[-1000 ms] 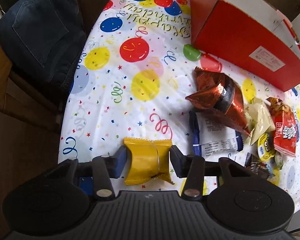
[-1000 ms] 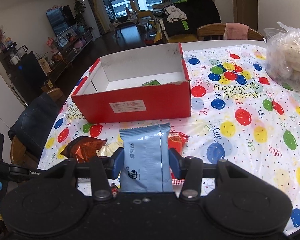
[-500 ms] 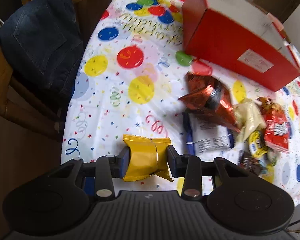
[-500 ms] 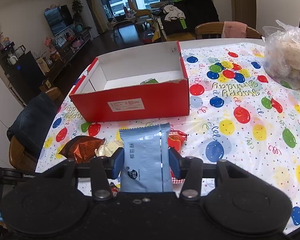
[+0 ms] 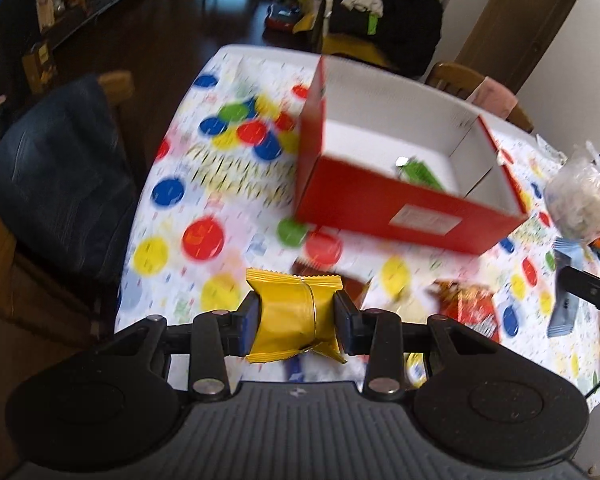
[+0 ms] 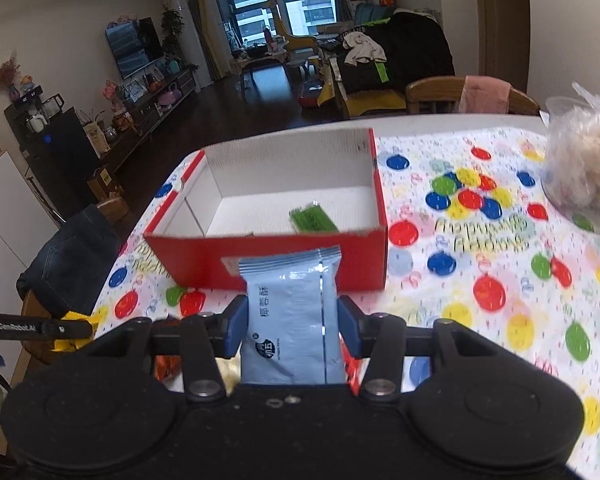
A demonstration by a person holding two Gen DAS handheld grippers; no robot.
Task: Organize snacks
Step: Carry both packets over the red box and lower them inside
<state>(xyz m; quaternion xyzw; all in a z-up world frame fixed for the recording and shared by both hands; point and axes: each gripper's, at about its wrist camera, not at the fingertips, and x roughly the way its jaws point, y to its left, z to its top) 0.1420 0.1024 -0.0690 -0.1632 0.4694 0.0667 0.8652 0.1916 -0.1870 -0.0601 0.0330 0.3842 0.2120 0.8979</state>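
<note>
The surface (image 6: 500,344), under a balloon-print cloth, ends at its left edge beside a wooden chair draped with dark denim (image 5: 56,184); a second chair with a pink cloth (image 6: 486,94) stands at the far edge. The red box (image 6: 300,264) sits open-topped near the far left part of the surface, its white interior mostly bare, with one green packet (image 6: 314,220) lying on its floor. Bare cloth lies between the box and a clear bag of pale contents (image 6: 584,172) at far right, well apart.

The left gripper (image 5: 298,316) is held above the surface's near left corner, tilted steeply down toward the box. Its fingers pinch a yellow packet (image 5: 288,316) at the waist, crumpling it; the crimped ends point away and toward the camera, so the long axis runs along the fingers.

The right gripper (image 6: 292,328) is angled down, facing the box's near wall. Its fingers clamp a pale blue packet (image 6: 292,320) by its long sides, upright, the crimped top edge pointing toward the box.

Loose snacks (image 5: 472,312) lie on the surface below both grippers, blurred.
</note>
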